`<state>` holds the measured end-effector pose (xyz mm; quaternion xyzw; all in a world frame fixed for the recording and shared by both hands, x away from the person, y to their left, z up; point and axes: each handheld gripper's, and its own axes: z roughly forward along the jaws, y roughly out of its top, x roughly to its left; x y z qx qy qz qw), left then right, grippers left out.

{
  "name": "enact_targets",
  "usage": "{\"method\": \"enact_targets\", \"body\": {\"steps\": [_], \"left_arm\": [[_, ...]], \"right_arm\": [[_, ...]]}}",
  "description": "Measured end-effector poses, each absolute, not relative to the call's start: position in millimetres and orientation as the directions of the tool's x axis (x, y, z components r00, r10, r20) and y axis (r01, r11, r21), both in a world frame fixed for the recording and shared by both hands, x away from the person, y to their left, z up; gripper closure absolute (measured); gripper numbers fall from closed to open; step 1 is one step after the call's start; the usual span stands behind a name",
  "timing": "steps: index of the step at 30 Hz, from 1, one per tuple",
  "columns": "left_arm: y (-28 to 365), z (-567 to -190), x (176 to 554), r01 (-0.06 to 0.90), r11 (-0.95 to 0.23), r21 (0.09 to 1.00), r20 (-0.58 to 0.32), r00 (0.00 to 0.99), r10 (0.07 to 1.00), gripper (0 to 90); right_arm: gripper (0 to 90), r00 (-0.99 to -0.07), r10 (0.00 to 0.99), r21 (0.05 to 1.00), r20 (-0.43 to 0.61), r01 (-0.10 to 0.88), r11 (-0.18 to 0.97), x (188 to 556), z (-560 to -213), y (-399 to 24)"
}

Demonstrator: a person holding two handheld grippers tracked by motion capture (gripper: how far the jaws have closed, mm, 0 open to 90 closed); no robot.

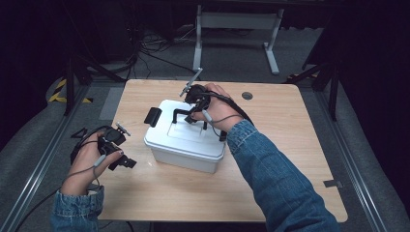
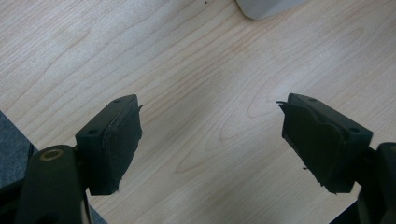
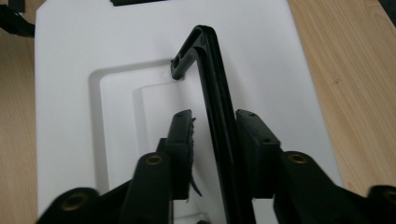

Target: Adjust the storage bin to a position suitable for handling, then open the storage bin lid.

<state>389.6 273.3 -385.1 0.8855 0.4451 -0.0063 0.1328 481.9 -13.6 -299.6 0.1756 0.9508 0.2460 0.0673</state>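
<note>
Overhead: one white lidded box [image 1: 186, 140] sits mid-worktop [image 1: 290, 145], with one black carry handle [image 1: 186, 115] raised above its lid.
Right tongs [image 3: 214, 128]: narrowed round the handle's bar [image 3: 219, 121], which runs between the two pads; the right-hand pad looks to touch the bar, while a slim gap shows at the left-hand pad, so a firm grip is doubtful.
Left tongs [image 2: 210, 140]: spread wide, nothing between the pads, bare wood beneath.
Left tongs, place: near the worktop's left edge, apart from the box, in the person's left hand [image 1: 89, 157].
High view adds: a black latch [image 1: 153, 117] on the box's left end and both denim sleeves.
Right gripper view adds: the recessed panel [image 3: 130, 121] in the lid under the handle.
Left gripper view adds: one box corner [image 2: 266, 7] at its top edge.
Count: two tongs, one box, one handle, one latch seen.
</note>
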Motion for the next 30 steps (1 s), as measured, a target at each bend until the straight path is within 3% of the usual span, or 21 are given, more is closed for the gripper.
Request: {"method": "enact_targets", "body": {"steps": [8,30], "left_arm": [[272.7,-384.8,390.8,0.786,-0.576,0.223,-0.124,0.609,0.783,20.5],[271.5,-384.8,393.5,0.782,-0.582,0.224,-0.124,0.615,0.779,20.4]], "right_arm": [[82.6,-0.953,0.297,0.485,-0.052,0.236,0.842,471.7,-294.3,-10.1],[83.9,-0.964,0.266,0.51,-0.021,0.218,0.832,476.0,-290.2,-14.1]]}}
